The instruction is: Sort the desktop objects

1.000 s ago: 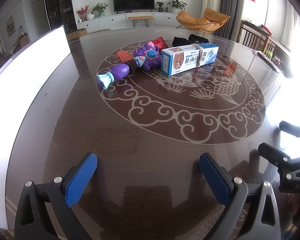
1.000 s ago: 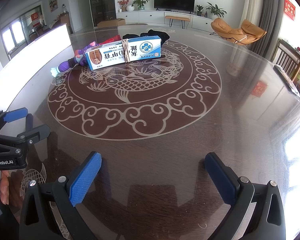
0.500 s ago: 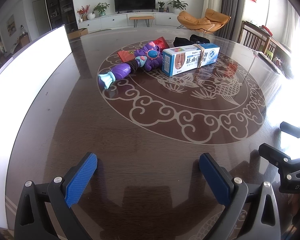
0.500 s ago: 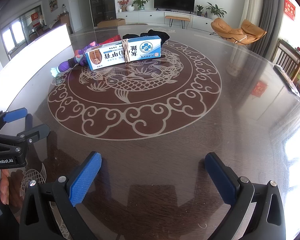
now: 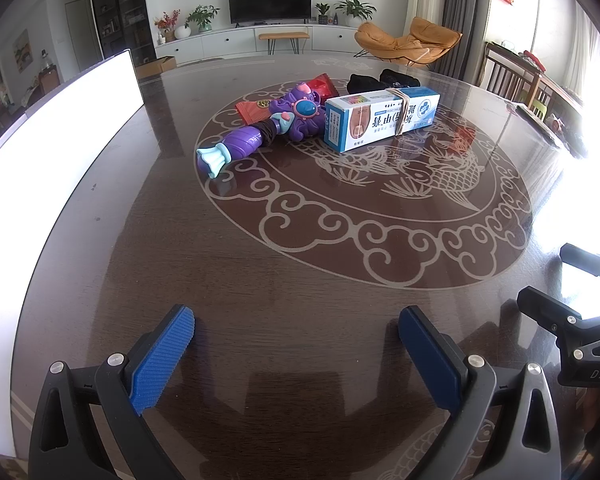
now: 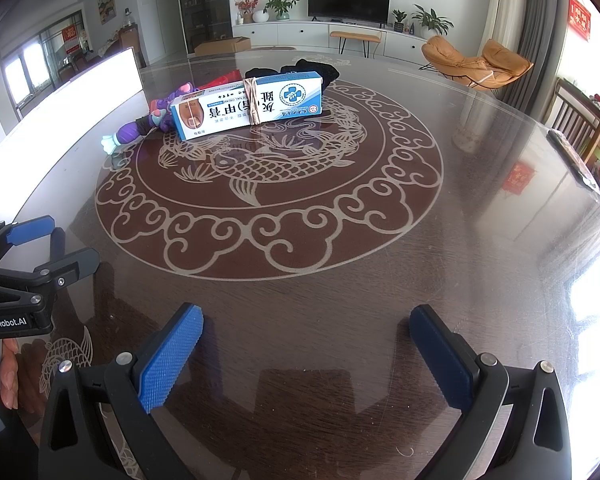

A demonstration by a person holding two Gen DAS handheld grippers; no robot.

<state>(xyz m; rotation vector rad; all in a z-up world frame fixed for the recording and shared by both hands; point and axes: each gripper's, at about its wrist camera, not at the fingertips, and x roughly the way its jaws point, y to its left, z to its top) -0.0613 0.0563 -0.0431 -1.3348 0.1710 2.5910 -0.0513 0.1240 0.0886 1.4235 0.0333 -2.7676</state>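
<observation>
A blue-and-white carton (image 5: 382,118) bound with rubber bands lies near the far middle of the dark table; it also shows in the right wrist view (image 6: 247,106). A purple toy wand (image 5: 268,128) lies left of it, also in the right wrist view (image 6: 142,126). A red packet (image 5: 288,96) and black cloth (image 5: 380,80) lie behind them. My left gripper (image 5: 296,340) is open and empty, low over the near table. My right gripper (image 6: 306,340) is open and empty, to its right.
A bright white panel (image 5: 56,120) stands along the table's left edge. The table (image 5: 300,264) carries a pale fish-and-cloud pattern. Chairs (image 6: 580,120) stand beyond the right edge. The left gripper shows at the left of the right wrist view (image 6: 24,264).
The left gripper has crept slightly forward toward the objects. The right gripper has not moved. Both stay open.
</observation>
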